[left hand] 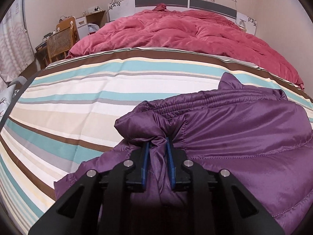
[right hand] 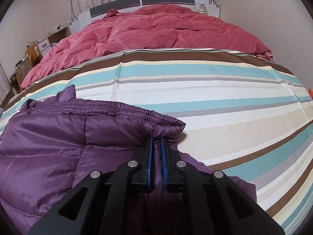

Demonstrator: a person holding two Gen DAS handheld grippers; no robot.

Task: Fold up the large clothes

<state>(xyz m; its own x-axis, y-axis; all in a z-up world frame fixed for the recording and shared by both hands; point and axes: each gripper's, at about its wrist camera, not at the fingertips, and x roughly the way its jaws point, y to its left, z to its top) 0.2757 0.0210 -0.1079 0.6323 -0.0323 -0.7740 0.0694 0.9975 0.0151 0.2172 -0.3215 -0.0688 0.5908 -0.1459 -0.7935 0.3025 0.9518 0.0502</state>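
A shiny purple quilted garment with an elastic band along its far edge lies on the striped bed sheet. My left gripper is shut on a bunched fold at the garment's left corner. In the right wrist view the same garment fills the lower left, on the striped sheet. My right gripper is shut on the fabric at the garment's right corner, just under the elastic band. Both corners are held slightly raised off the sheet.
A crumpled red quilt covers the far half of the bed up to the headboard. A wicker chair and small cabinets stand left of the bed. A wall runs along the bed's right side.
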